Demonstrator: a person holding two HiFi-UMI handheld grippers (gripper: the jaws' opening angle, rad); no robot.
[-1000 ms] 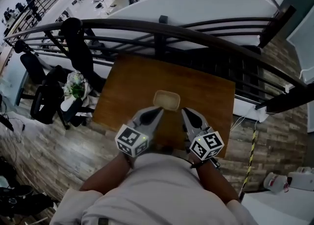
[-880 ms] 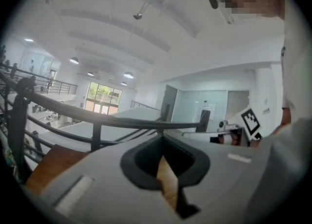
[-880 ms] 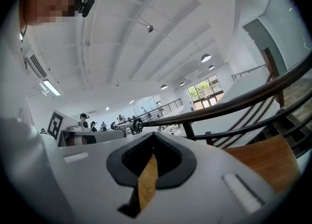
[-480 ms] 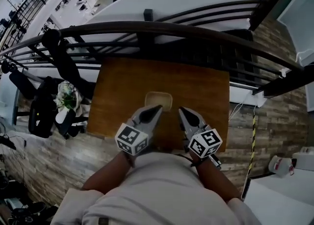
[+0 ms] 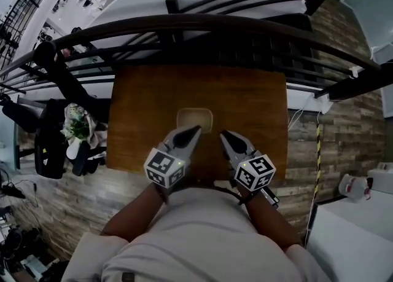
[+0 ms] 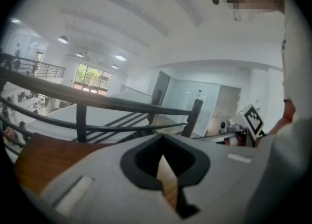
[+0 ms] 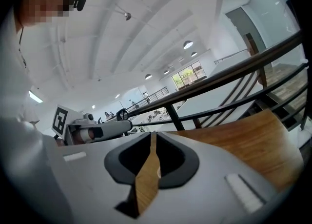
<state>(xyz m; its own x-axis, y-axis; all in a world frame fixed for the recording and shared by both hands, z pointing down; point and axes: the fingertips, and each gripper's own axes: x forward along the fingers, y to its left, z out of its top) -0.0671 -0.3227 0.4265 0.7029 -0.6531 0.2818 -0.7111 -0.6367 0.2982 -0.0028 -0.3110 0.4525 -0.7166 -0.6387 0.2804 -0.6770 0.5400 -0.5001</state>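
Tan square dish point(image 5: 194, 119): sits on brown wooden table point(image 5: 249, 99).
Left gripper point(image 5: 194, 130): I hold it pressed together, empty, just beside the dish.
Right gripper point(image 5: 224, 134): same, near.

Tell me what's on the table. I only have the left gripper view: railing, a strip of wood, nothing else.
Observer: One beige tray, about mid-table. It looks empty in the head view.
Operator: Where's my left tool relative to it?
Observer: The left tool points at the tray's near rim, and its tip overlaps the rim from above. I can't tell if they touch.
Operator: And the right tool?
Observer: The right tool is just off the tray's near right corner. Its own view shows the jaws shut with nothing between them.
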